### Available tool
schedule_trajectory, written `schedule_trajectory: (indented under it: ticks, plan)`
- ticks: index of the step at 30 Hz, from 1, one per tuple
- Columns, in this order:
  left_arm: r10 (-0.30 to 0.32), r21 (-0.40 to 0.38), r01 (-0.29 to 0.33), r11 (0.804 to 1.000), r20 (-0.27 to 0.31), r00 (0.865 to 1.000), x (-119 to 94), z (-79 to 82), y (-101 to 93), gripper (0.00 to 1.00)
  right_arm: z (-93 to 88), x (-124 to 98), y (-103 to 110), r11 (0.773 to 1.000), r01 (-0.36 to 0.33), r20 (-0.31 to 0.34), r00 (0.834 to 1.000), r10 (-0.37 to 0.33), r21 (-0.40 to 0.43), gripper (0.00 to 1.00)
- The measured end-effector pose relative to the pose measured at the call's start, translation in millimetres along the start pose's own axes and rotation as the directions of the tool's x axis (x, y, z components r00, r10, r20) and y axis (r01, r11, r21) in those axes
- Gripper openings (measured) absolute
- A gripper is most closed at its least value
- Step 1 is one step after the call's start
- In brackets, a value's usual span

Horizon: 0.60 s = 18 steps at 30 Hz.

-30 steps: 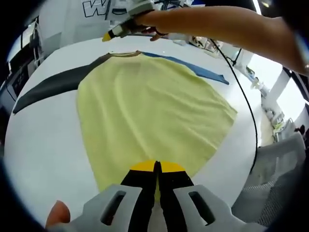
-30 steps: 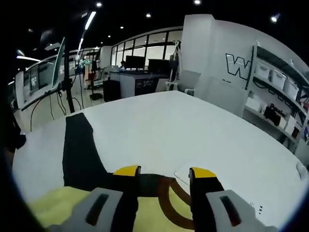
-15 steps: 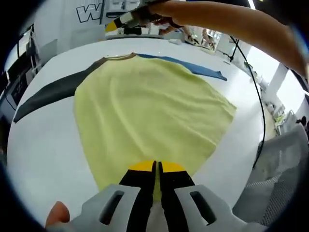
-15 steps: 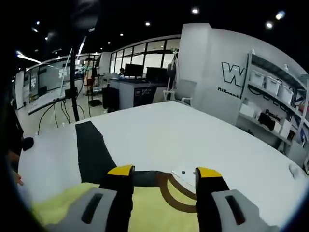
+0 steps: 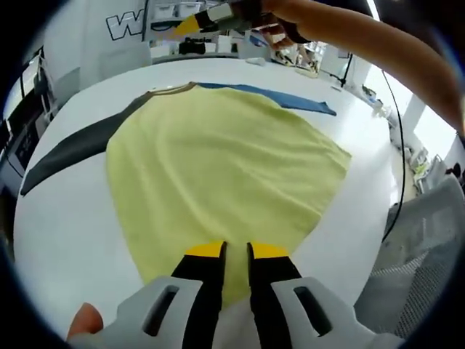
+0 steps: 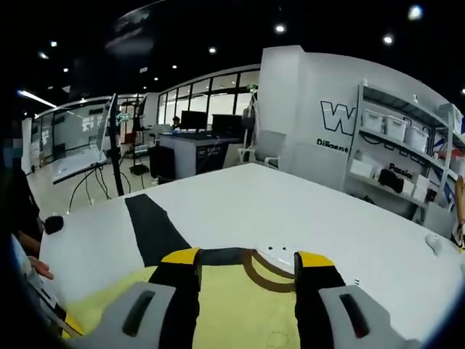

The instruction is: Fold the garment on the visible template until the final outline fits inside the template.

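the left gripper [image 5: 235, 251], which was pinched shut on the hem of the garment [image 5: 225, 160] a second ago, now stands with its jaws parted by a narrow gap, the yellow cloth lying flat between the tips. judgement: the hem has been let go, so the spreading step is ending and no fold has begun.

the right gripper [image 6: 247, 259] has lifted further above the collar [image 6: 256, 270]; its jaws stand wide apart and hold nothing.

position of the garment: spread flat on the white table [image 5: 65, 218], yellow body across the middle, dark sleeve [image 5: 73, 145] reaching toward one table edge, blue sleeve [image 5: 290, 102] toward the opposite edge.

view differences:
- the left gripper view shows the whole yellow body from hem to neckline, both sleeves, the right gripper [image 5: 211, 16] hovering above the far table edge beyond the collar, and a black cable [image 5: 396, 123] hanging past the table edge.
- the right gripper view shows the brown collar band close up, the dark sleeve [image 6: 154, 229] running away over the table [image 6: 290, 211], and shelving [image 6: 403, 160] by the wall.

no template outline can be made out in either view.
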<state>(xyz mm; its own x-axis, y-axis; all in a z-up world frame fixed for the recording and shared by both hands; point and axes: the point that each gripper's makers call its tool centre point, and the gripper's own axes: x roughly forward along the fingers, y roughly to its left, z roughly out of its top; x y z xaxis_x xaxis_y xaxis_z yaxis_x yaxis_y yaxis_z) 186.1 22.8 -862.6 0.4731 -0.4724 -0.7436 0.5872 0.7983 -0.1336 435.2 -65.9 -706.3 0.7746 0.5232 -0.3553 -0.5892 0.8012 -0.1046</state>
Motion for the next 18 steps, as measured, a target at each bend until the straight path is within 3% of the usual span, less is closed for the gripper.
schedule_trajectory:
  ticks: [6, 18]
  plan:
    - [0.002, 0.015, -0.002, 1.0, -0.001, 1.0, 0, -0.2, -2.4, 0.14, -8.4, -31, -7, 1.0, 0.028, 0.015, 1.0, -0.028, 0.007, 0.51]
    - [-0.027, -0.004, 0.027, 1.0, -0.016, 1.0, -4, -1.1, -10.5, 0.16, -43.0, -94, -49, 0.989, 0.139, -0.006, 0.99, -0.139, 0.043, 0.49]
